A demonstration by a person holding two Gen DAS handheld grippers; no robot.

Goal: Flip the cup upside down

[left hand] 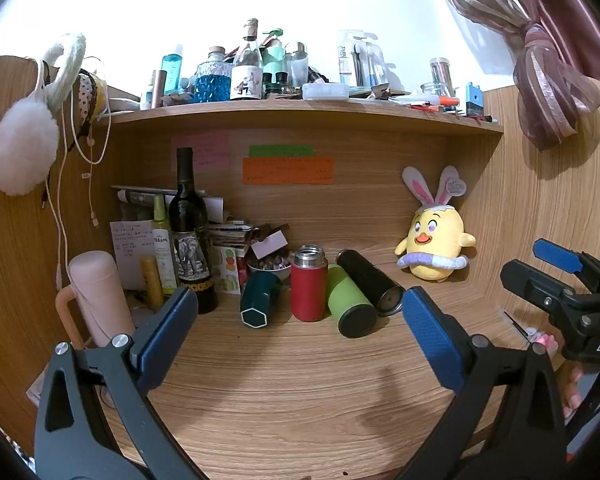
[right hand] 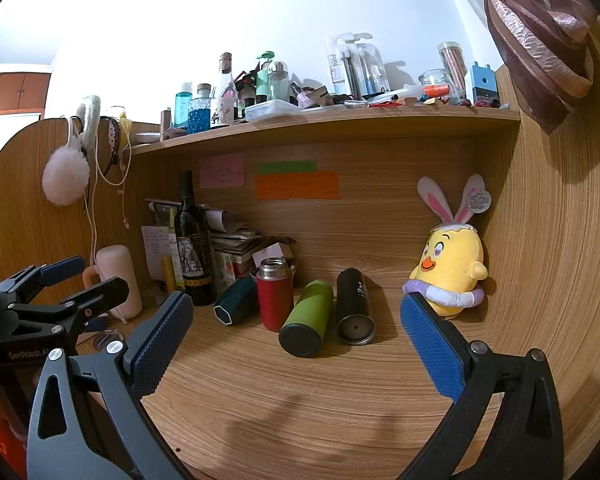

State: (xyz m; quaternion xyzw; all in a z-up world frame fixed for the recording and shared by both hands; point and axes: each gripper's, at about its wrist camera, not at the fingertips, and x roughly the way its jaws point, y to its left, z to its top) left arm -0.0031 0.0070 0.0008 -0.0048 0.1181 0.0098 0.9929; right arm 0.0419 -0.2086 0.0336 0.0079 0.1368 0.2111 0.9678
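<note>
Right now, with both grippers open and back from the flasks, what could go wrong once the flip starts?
The red flask is the only upright one, and its steel mouth has no lid, so any contents would spill. It is crowded: the teal cup lies at its left and the green flask at its right, so open fingers could nudge either one. The green flask and black flask lie on their sides and may roll toward the desk edge if bumped.
</note>
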